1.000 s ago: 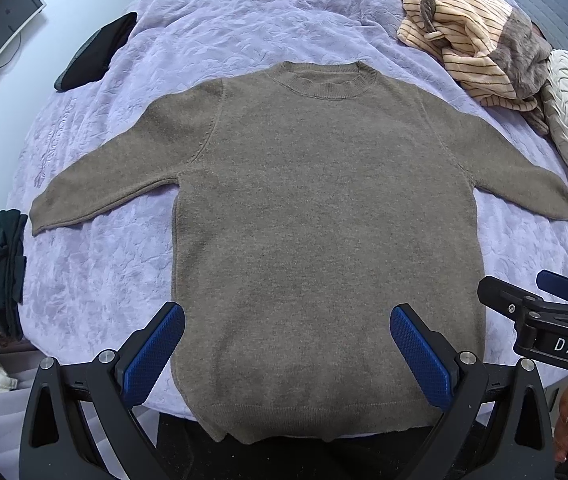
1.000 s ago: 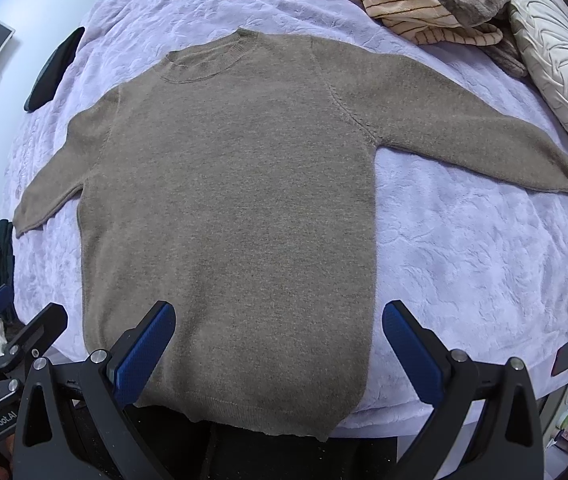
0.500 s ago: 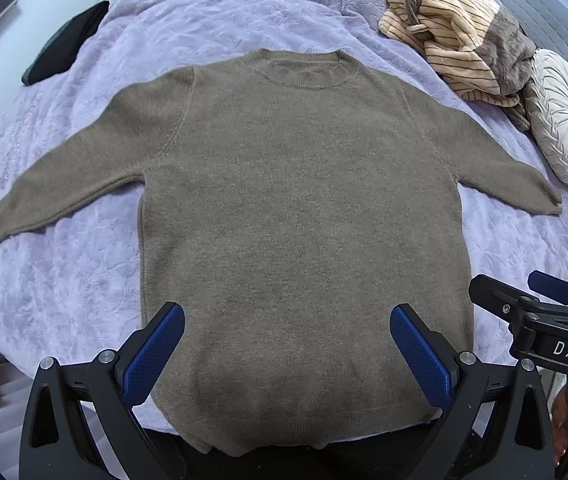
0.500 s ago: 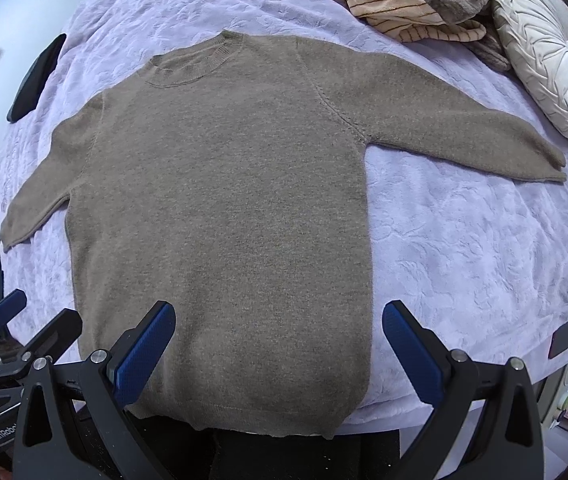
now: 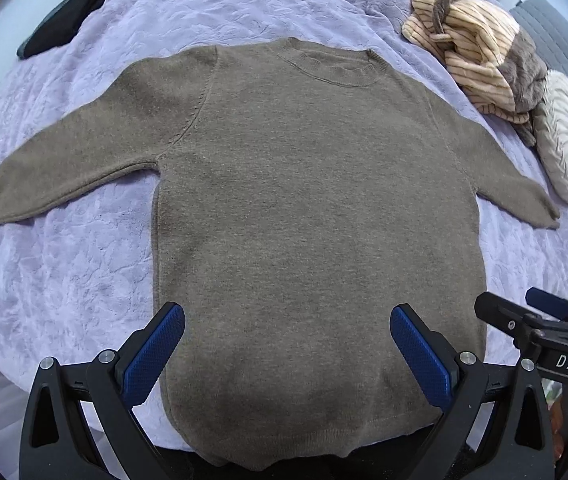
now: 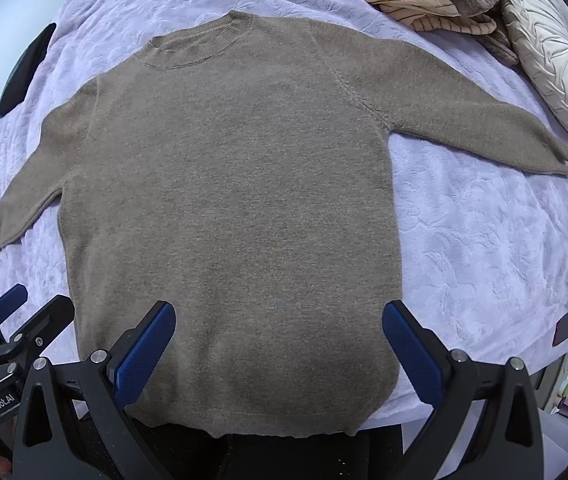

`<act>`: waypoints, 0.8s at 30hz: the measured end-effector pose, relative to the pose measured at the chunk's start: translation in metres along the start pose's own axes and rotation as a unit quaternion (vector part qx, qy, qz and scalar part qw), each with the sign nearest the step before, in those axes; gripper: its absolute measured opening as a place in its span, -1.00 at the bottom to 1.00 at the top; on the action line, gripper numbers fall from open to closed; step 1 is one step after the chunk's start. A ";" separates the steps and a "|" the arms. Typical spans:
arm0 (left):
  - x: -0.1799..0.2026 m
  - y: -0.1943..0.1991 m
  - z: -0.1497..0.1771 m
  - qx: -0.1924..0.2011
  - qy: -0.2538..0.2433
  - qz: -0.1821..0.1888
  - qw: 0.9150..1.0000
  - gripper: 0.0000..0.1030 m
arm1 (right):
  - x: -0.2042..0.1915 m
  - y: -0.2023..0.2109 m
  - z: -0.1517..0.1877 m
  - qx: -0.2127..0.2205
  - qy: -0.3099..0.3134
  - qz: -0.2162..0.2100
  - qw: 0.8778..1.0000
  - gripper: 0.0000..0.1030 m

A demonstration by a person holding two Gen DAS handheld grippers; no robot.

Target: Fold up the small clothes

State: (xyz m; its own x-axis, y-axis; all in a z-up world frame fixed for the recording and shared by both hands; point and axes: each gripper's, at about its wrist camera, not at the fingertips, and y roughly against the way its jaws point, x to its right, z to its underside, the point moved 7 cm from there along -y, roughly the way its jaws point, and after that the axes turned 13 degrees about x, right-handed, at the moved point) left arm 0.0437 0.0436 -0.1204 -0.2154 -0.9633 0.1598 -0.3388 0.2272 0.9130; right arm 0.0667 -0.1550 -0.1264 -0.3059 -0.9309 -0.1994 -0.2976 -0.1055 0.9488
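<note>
Below left hand-held gripper (image 5: 287,340), sweater (image 5: 315,216) flat, untouched

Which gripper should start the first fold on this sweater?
Probably left. The sweater lies flat, both grippers open above its hem. The left gripper sits nearer the left sleeve; the right gripper suits the other sleeve.

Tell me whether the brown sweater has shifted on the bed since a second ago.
No. The brown sweater lies flat in the same spot, its sleeve cuff equally near the round white pillow; only the cameras moved.
</note>
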 end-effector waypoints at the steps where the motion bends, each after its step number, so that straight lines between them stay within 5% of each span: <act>1: -0.007 -0.002 -0.002 0.001 0.013 0.010 1.000 1.00 | -0.003 -0.001 0.000 0.000 0.001 0.000 1.000 1.00; 7: -0.116 -0.019 -0.035 0.055 0.142 0.018 0.988 1.00 | -0.042 -0.010 0.001 -0.008 0.023 -0.012 1.000 1.00; 14: -0.279 -0.036 -0.050 0.122 0.288 -0.025 0.950 1.00 | -0.120 -0.022 0.005 -0.011 0.063 -0.061 0.996 1.00; 24: -0.348 -0.080 -0.048 0.157 0.409 0.080 0.896 1.00 | -0.197 -0.053 0.023 -0.042 0.102 -0.083 0.990 1.00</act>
State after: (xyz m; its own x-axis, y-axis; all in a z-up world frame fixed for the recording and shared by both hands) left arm 0.1899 0.3539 -0.2310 0.4146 -0.6684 0.6176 -0.6320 0.2768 0.7238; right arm 0.1222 0.0423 -0.1430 -0.0673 -0.9485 -0.3094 -0.2494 -0.2843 0.9257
